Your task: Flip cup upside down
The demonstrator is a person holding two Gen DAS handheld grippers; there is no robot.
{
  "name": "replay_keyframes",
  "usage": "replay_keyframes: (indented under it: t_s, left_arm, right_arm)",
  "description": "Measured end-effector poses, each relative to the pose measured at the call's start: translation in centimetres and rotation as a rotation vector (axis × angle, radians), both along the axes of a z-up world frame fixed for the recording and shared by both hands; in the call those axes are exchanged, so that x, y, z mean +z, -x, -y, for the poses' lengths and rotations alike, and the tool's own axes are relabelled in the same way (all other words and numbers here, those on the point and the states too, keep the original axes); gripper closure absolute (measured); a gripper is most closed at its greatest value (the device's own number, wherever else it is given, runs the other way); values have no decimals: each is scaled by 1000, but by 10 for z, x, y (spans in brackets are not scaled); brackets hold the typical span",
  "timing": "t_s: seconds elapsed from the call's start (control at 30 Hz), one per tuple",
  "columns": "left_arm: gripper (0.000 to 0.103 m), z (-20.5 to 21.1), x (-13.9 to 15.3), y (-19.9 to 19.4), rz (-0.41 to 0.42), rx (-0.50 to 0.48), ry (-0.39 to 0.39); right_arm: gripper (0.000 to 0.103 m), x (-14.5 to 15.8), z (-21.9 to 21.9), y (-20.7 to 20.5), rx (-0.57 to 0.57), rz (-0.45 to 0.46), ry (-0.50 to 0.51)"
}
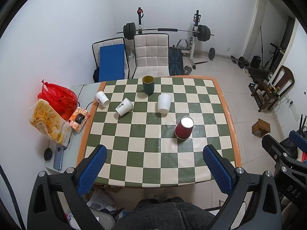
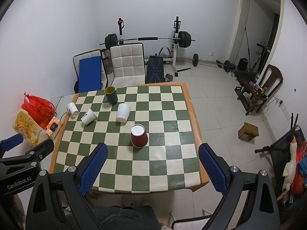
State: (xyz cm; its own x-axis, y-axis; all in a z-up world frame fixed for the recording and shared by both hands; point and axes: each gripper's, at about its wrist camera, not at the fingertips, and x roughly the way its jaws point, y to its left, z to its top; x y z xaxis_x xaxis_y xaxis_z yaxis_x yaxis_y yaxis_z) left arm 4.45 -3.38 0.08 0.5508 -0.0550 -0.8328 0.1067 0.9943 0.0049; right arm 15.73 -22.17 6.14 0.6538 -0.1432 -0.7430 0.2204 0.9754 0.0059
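A red paper cup [image 1: 183, 128] [image 2: 139, 136] stands upside down on the checkered table [image 1: 153, 163] [image 2: 134, 172]. A plain white cup [image 1: 163, 103] [image 2: 123, 112] stands upside down behind it. Two printed white cups [image 1: 124, 106] [image 1: 102, 98] [image 2: 88, 116] [image 2: 72, 109] stand bottom-up at the left. A dark green cup [image 1: 148, 85] [image 2: 111, 95] stands upright with its yellow inside showing. My left gripper [image 1: 154, 152] is open and empty above the table's near edge. My right gripper [image 2: 153, 150] is open and empty, held back from the red cup.
A red bag [image 1: 57, 97], a snack bag [image 1: 48, 122], a small box [image 1: 79, 119] and a phone [image 1: 58, 157] lie on a side surface left of the table. White chairs [image 1: 151, 55] and a barbell rack [image 1: 165, 31] stand behind. A wooden stool [image 2: 248, 131] is on the floor at right.
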Motion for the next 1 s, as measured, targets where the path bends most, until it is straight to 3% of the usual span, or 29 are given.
replay_keyframes:
  t_s: [1.0]
  left_arm:
    - [1, -6, 4, 2, 5, 17, -1]
  right_arm:
    - [5, 3, -5, -2, 19, 3, -18]
